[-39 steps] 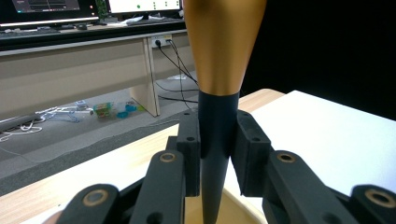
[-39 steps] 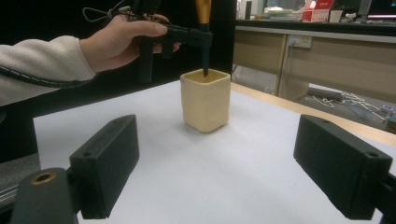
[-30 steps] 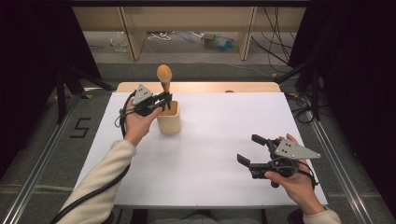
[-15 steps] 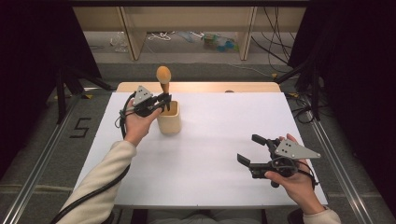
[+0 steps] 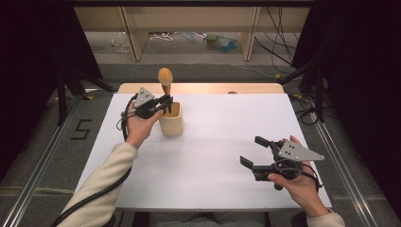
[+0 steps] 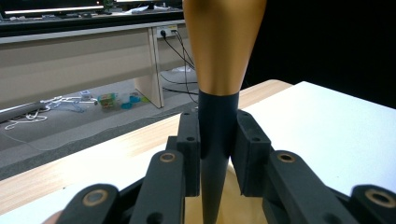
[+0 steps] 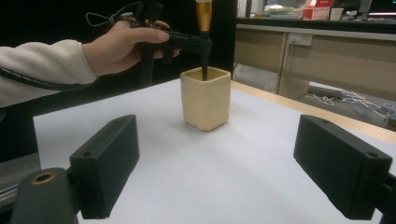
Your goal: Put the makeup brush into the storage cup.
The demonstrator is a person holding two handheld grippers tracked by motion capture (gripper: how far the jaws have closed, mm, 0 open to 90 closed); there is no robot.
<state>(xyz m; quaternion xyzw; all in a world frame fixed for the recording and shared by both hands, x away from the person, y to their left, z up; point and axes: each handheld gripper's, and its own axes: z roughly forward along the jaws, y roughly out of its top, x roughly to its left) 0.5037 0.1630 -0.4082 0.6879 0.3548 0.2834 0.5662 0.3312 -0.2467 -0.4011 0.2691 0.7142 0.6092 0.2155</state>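
So the brush (image 5: 165, 81), gold-brown handle up top and dark tapered shaft below, is standing upright with its lower end down inside the cream cup (image 5: 171, 120). That cup sits on the white worktop (image 5: 217, 142) near the far edge, closer to the far left corner. The left hand-held gripper (image 5: 164, 102) has its jaws clamped right on the dark shaft just above the cup's rim; in the left gripper view the pads (image 6: 189, 140) press it from both sides. The right hand-held gripper (image 5: 251, 152) is well apart from all that, near the near right corner, jaws spread wide with nothing between them, facing the cup.
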